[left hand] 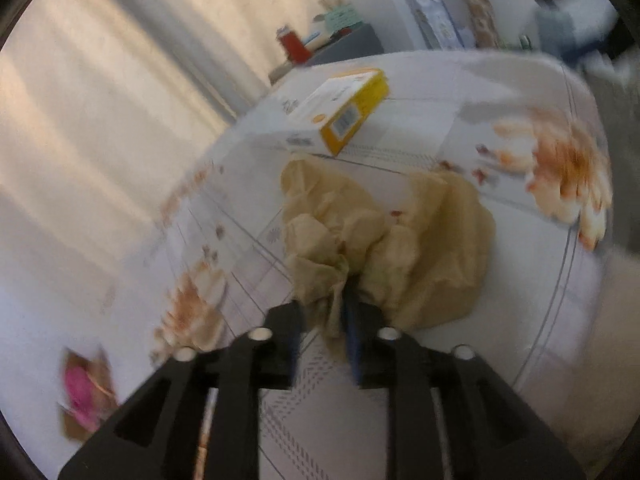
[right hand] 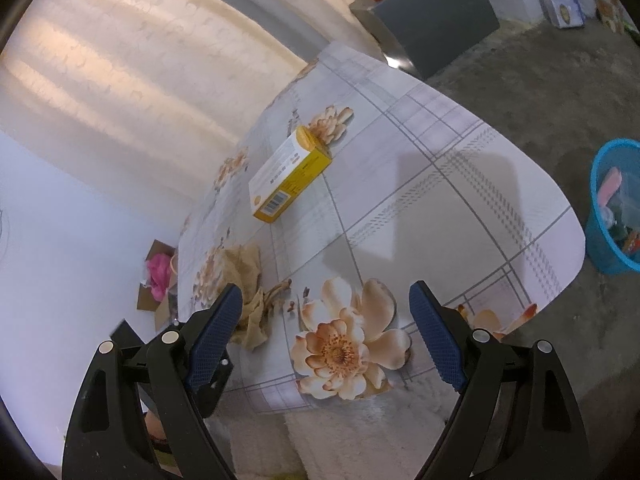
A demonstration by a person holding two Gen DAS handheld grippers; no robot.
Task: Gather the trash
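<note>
Pale curtain [right hand: 120, 72] behind; floral-cloth table [right hand: 460, 184] over grey floor; blue basket [right hand: 612, 240] off its far corner; yellow box [right hand: 286, 182] mid-table; crumpled tan paper [left hand: 380, 248] near table edge, pinched in left gripper [left hand: 324, 320] jaws; right gripper [right hand: 326, 320] jaws spread, holding nothing.

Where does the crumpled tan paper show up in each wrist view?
Left wrist: crumpled tan paper fills the centre, pinched between the left gripper fingers.
Right wrist: same paper sits low and left, just beyond the open right gripper.
Shared landmark: yellow box on the floral tablecloth, beyond the paper.
</note>
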